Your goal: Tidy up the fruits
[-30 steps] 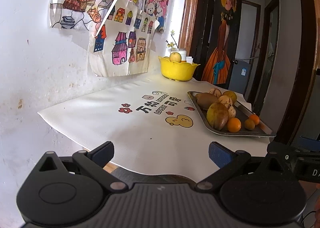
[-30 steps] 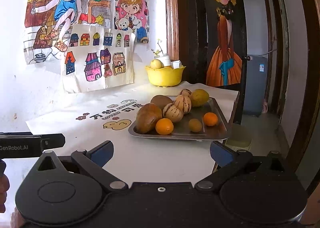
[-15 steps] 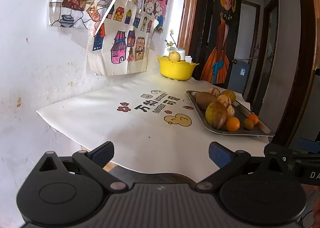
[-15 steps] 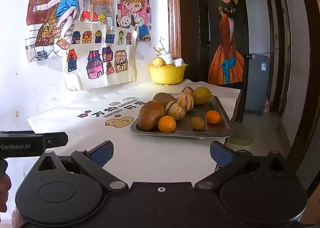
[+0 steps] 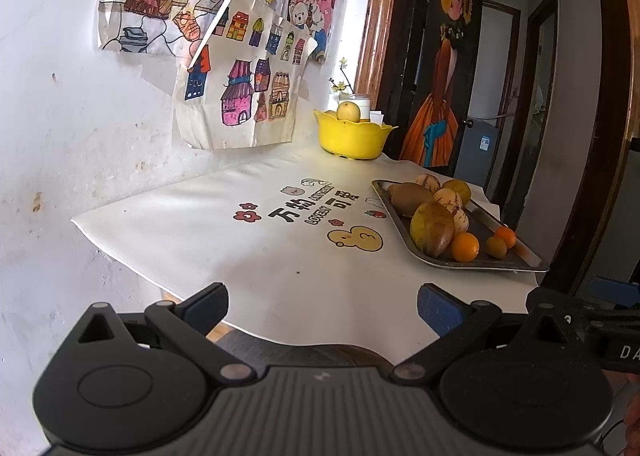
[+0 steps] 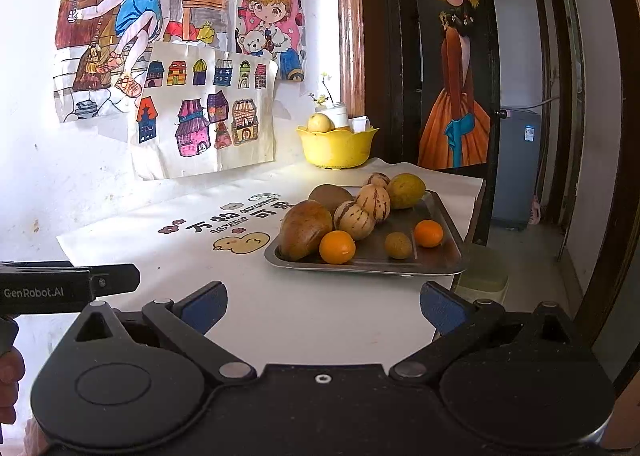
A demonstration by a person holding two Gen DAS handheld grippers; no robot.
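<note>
Steel-grey and shallow, the tray [image 6: 442,252] is sitting at the right side of the worktop [image 6: 280,308], carrying a heap of fruit: a big brownish mango [image 6: 305,229], a kiwi-brown fruit [image 6: 330,196], striped melons [image 6: 354,219], a yellow-green fruit [image 6: 405,190] at the far end, two oranges [image 6: 337,247] and a small dull round fruit [image 6: 398,245]. Far back against the wall, a yellow bowl [image 6: 336,146] is holding at least one pale fruit [image 6: 319,122]. Compared with a second ago, the fruit is lying just as it did; only the cameras are shifting slightly, the tray drifting a little in both views, so the person seems to be settling both tools at the near edge rather than reaching. Left tongs [image 5: 322,302] are standing spread wide with nothing between them, and right tongs [image 6: 322,302] are likewise spread and empty, pointing toward the tray. For the task, this is meaning little so far: fruit is resting in both tray and bowl, and whether sorting is pending or finished cannot be judged from here. Round fruit on the smooth tray could roll if nudged.
</note>
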